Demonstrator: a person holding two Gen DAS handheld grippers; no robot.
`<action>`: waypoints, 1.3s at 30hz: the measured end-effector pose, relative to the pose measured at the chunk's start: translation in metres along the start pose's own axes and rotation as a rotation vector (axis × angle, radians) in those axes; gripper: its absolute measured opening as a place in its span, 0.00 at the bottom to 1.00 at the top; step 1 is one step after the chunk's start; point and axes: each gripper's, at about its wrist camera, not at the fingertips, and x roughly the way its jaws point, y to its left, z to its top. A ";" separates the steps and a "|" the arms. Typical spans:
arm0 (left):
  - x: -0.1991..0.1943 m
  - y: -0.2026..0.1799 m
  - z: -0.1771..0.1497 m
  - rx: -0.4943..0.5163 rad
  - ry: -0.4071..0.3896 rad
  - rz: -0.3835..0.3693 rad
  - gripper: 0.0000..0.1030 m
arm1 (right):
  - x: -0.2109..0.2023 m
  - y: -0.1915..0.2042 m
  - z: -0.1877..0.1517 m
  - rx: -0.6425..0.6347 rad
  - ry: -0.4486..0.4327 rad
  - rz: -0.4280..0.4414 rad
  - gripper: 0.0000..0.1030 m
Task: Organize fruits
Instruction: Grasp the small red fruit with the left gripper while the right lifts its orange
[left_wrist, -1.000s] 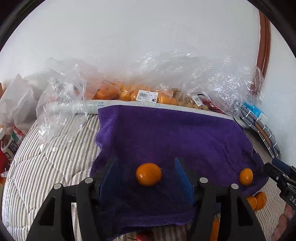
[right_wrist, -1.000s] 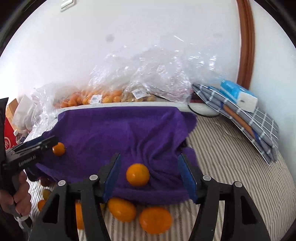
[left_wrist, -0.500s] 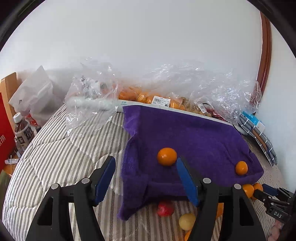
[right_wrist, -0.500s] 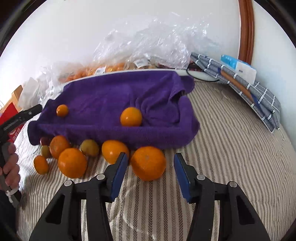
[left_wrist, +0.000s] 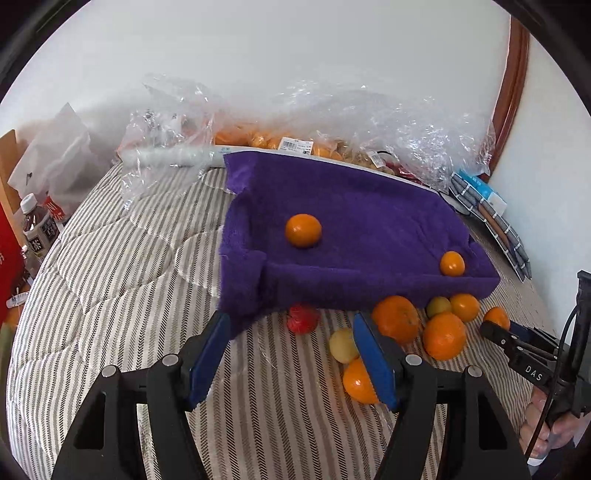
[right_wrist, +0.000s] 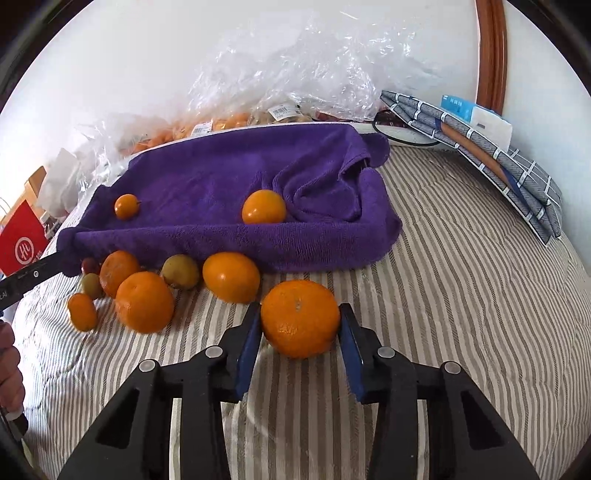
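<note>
A purple towel (left_wrist: 362, 221) (right_wrist: 229, 192) lies on the striped bed with two oranges on it, one on the left side (left_wrist: 303, 230) (right_wrist: 126, 206) and one on the right (left_wrist: 452, 263) (right_wrist: 263, 207). Several oranges (right_wrist: 144, 301), small yellow fruits (right_wrist: 181, 271) and a red fruit (left_wrist: 303, 319) lie in front of the towel. My right gripper (right_wrist: 299, 325) is closed around a large orange (right_wrist: 300, 318), pads touching both sides. My left gripper (left_wrist: 291, 350) is open and empty over the bed, near the towel's front left corner.
Clear plastic bags of fruit (left_wrist: 332, 122) line the wall behind the towel. Folded checked cloth with a blue box (right_wrist: 480, 129) lies at the right. Bottles (left_wrist: 37, 232) and a red bag (right_wrist: 22, 243) stand at the left bed edge.
Both grippers have pulled back from the towel, leaving their oranges on it. The right gripper has dropped to the loose fruit and closed on a large orange.
</note>
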 end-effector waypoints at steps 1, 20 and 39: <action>0.000 -0.002 -0.001 0.007 0.001 0.005 0.65 | -0.002 0.000 -0.001 0.001 -0.003 0.004 0.40; 0.030 -0.005 0.010 -0.024 0.069 0.035 0.52 | -0.014 0.000 -0.013 0.031 0.002 0.018 0.40; 0.011 0.009 0.010 -0.068 0.048 0.014 0.21 | -0.023 -0.005 -0.012 0.091 -0.035 -0.006 0.40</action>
